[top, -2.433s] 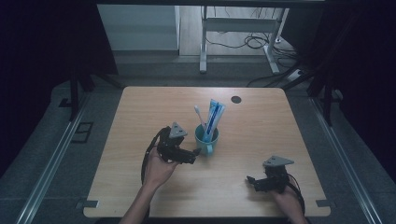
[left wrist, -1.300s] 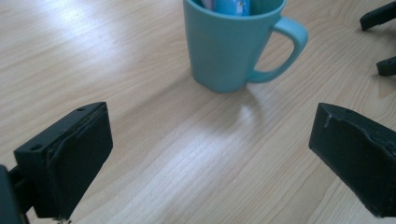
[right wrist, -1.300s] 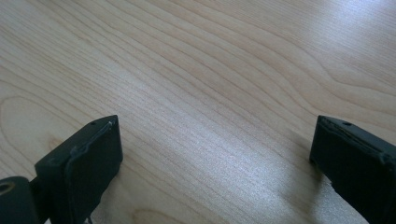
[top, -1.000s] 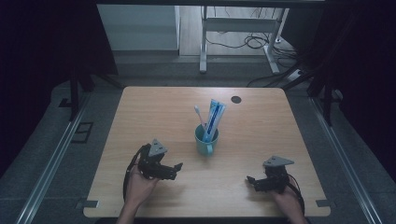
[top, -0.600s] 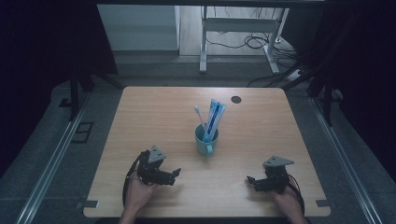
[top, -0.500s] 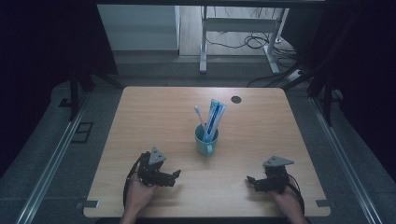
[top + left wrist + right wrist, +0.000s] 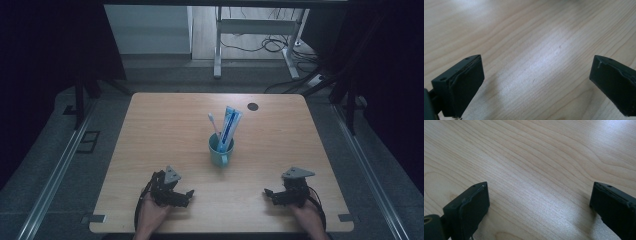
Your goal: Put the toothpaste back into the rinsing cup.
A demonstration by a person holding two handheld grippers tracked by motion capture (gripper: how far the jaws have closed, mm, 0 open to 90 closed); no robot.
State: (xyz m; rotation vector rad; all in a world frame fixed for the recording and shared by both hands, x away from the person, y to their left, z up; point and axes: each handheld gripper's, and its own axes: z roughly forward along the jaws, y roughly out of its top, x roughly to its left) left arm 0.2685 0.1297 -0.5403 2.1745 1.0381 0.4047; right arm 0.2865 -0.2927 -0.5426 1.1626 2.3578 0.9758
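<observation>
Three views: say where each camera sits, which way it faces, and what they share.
High view: above the near edge, looking forward and down at the table, cup, both hands, left gripper and right gripper.
Left gripper view: on the left gripper, facing bare wood between open jaws.
Right gripper view: on the right gripper, likewise.
Shared: the wooden tabletop.
</observation>
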